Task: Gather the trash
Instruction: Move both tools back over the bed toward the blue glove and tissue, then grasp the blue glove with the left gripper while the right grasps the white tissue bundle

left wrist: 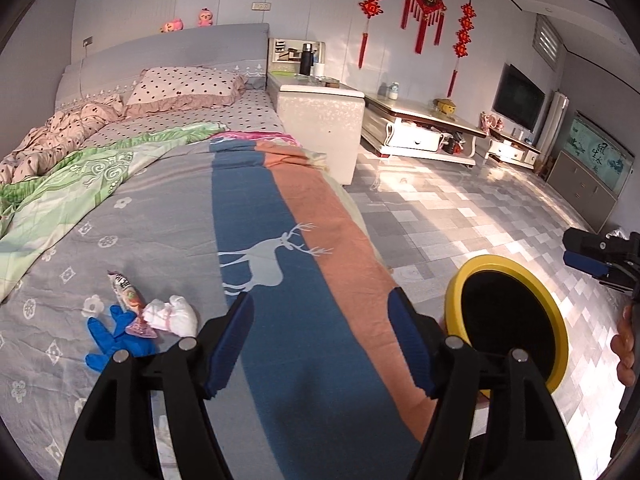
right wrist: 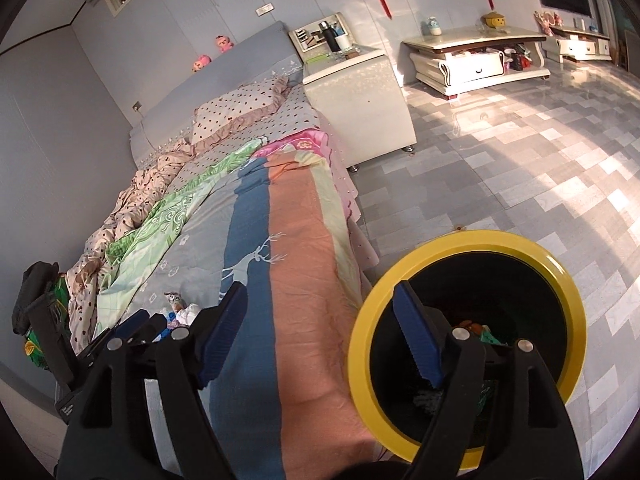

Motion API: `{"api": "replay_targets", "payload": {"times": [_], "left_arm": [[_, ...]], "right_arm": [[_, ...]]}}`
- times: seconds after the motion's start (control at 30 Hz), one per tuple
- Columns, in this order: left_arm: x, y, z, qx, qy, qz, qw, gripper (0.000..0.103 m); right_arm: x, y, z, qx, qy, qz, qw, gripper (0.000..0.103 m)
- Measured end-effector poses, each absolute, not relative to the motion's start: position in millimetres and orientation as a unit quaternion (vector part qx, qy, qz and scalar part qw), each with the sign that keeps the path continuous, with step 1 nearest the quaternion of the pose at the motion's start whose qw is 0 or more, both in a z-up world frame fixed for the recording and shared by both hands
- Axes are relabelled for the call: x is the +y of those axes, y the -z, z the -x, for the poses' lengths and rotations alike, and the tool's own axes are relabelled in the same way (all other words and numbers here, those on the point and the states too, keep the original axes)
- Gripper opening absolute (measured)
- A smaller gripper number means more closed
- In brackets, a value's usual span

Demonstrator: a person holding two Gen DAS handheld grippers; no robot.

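- The bed (left wrist: 168, 216) fills the left of both views, covered by a quilt (left wrist: 248, 208) with grey, blue and orange stripes and a white deer on the blue stripe.
- A green patterned blanket (left wrist: 80, 184) lies crumpled toward the bed's far left side, and a dotted pillow (left wrist: 184, 86) sits by the grey headboard (left wrist: 168, 50), which carries two pink toys.
- Trash lies on the grey stripe near the foot of the bed: a blue glove (left wrist: 116, 342), a snack wrapper (left wrist: 128, 296) and a crumpled white tissue (left wrist: 172, 316), all touching or just beside one another.
- The left gripper (left wrist: 320, 344) stands wide over the quilt with nothing between its jaws.
- The right gripper (right wrist: 320, 336) is also wide and empty, one finger over the quilt, the other over the bin.
- A black bin with a yellow rim (right wrist: 360, 344) stands on the floor just beside the bed's right edge; some scraps show inside it.
- The floor (left wrist: 460, 216) is grey and white tile, sunlit.
- A white bedside cabinet (left wrist: 320, 124) stands at the head of the bed, a low white table (left wrist: 424, 120) beyond it, red hangings (left wrist: 426, 4) on the wall, and a dark television (left wrist: 518, 96) farther right.
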State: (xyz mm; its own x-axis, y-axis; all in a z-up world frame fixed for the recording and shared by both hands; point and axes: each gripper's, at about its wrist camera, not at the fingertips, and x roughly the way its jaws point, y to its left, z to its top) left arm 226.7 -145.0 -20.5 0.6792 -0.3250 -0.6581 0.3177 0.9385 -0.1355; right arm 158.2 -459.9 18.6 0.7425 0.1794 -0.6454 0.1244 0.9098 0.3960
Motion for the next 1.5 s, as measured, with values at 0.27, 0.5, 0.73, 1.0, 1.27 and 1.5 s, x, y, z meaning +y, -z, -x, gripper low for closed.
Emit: {"api": "replay_targets", "payload": {"times": [0.27, 0.5, 0.73, 1.0, 1.27, 1.5], "left_arm": [[-76, 32, -234, 0.368, 0.122, 0.015, 0.922, 0.066], [-16, 54, -242, 0.387, 0.072, 0.011, 0.919, 0.066], [37, 85, -253, 0.415, 0.029, 0.024, 0.909, 0.066], [59, 114, -266, 0.436, 0.013, 0.033, 0.899, 0.066], [68, 136, -284, 0.454, 0.013, 0.060, 0.889, 0.066], [72, 148, -293, 0.460, 0.021, 0.075, 0.884, 0.066]], "right_arm": [[-395, -26, -177, 0.367, -0.062, -0.189, 0.909, 0.073], [-336, -19, -189, 0.384, -0.107, -0.170, 0.901, 0.073], [-272, 2, -202, 0.412, -0.152, -0.149, 0.886, 0.073], [-204, 44, -209, 0.457, -0.199, -0.120, 0.859, 0.073], [-140, 87, -206, 0.496, -0.239, -0.070, 0.832, 0.073], [-102, 111, -208, 0.517, -0.259, -0.023, 0.816, 0.071]]}}
